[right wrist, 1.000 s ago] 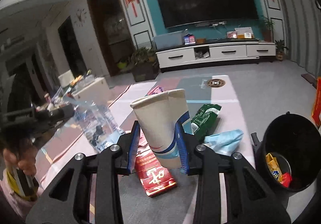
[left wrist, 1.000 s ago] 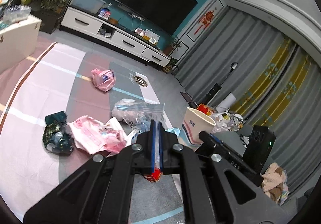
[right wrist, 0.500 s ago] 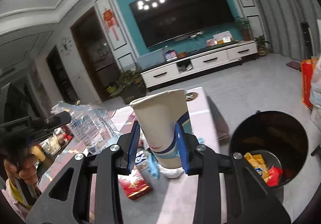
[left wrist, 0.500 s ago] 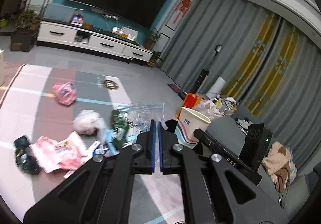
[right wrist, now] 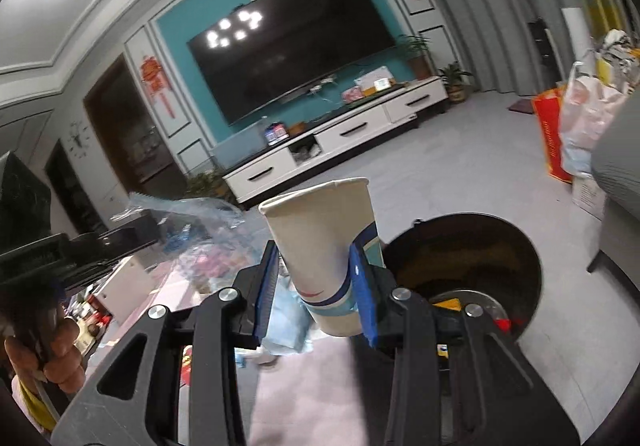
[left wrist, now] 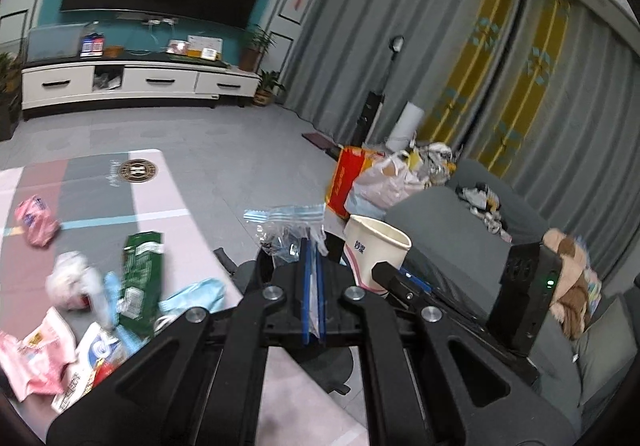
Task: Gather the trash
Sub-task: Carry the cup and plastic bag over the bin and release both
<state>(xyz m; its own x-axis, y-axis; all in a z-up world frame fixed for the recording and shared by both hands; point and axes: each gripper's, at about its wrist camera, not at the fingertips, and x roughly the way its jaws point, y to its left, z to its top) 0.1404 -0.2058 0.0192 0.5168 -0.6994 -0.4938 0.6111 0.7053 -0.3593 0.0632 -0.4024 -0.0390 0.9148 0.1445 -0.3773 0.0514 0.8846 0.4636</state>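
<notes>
My right jaws (right wrist: 316,286) grip the cup (right wrist: 324,250) near its base, rim tilted toward eleven o'clock. The bin (right wrist: 464,270) lies at three o'clock just beside it, mouth open, so I judge this hand nearer. My left jaws (left wrist: 313,286) are closed on the bag (left wrist: 288,230).

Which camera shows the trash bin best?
The right wrist view: the black bin sits open just beyond the held cup, with wrappers visible inside. In the left wrist view the gripper and cup hide the bin almost completely.
</notes>
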